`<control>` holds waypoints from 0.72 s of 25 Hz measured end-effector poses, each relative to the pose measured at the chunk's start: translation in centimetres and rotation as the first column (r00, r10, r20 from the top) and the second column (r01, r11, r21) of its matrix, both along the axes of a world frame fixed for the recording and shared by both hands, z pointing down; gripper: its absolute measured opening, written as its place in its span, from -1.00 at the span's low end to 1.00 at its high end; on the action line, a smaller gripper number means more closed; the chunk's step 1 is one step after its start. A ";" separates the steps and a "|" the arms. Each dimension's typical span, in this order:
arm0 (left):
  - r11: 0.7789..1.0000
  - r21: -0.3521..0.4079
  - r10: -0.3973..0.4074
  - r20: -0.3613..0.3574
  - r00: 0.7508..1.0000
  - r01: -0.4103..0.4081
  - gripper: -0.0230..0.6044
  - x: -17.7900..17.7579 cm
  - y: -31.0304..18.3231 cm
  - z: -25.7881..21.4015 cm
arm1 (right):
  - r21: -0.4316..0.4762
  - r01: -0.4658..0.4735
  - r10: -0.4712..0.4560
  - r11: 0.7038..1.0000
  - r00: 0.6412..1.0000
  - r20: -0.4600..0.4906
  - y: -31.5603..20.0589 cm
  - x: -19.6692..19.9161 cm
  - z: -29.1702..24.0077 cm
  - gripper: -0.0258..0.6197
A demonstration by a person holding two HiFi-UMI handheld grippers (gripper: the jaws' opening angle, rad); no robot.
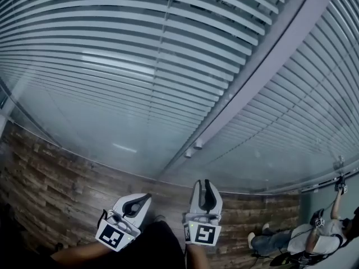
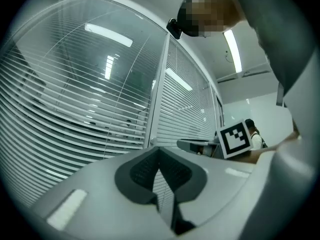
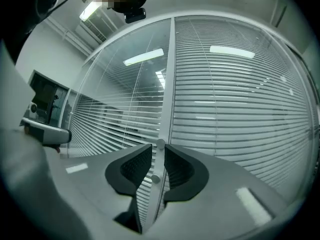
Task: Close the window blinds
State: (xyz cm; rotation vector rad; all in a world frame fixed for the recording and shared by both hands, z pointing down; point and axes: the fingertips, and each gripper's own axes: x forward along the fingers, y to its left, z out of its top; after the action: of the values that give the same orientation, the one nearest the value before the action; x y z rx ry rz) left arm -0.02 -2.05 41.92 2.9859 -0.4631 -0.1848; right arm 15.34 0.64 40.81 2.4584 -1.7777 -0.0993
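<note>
The blinds are rows of thin, pale horizontal slats behind glossy glass, filling the panes on both sides of a smooth, light frame post. Long ceiling lights are mirrored in the glass. In the right gripper view the pane left of the post shows dark gaps between its slats, while the pane right of it shows its slats lying closer together. Two small round knobs sit low on the post. Under the window runs a floor of rough brown wood planks.

Both tools are matte grey plastic with black ribbed pads. The left gripper has its fingers clenched tip to tip, with nothing between them. The right gripper has its fingers released, a narrow gap between the pads. The post and its knobs show through that gap but lie beyond the tips, untouched. Each tool carries a cube with square black-and-white markers at its back.

By the bottom right corner of the window another person sits on the floor
</note>
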 end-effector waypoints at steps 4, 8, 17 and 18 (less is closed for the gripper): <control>1.000 0.019 -0.016 0.004 1.000 0.016 -0.93 1.0 -0.3 -0.6 | -0.031 0.002 -0.002 1.000 1.000 -0.012 -2.1 3.0 -0.2 -0.57; 0.999 0.026 -0.038 0.004 0.999 0.037 -0.93 1.5 -1.3 -0.4 | -0.065 0.008 -0.010 0.998 1.000 -0.029 -4.0 3.9 0.5 -0.52; 0.998 0.039 -0.040 0.000 0.999 0.040 -0.93 2.8 -3.3 0.9 | 0.046 0.049 -0.061 0.998 0.949 0.309 -8.7 3.2 2.4 -0.45; 0.998 0.039 -0.040 0.005 0.999 0.039 -0.93 2.9 -3.4 0.8 | 0.046 0.029 -0.041 0.999 0.952 0.303 -8.8 3.5 2.2 -0.43</control>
State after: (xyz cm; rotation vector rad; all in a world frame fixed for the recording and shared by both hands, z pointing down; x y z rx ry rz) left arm 2.92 -5.45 42.71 3.0177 -0.5253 -0.1915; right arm 18.82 -8.14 42.98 2.5868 -1.9512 0.2575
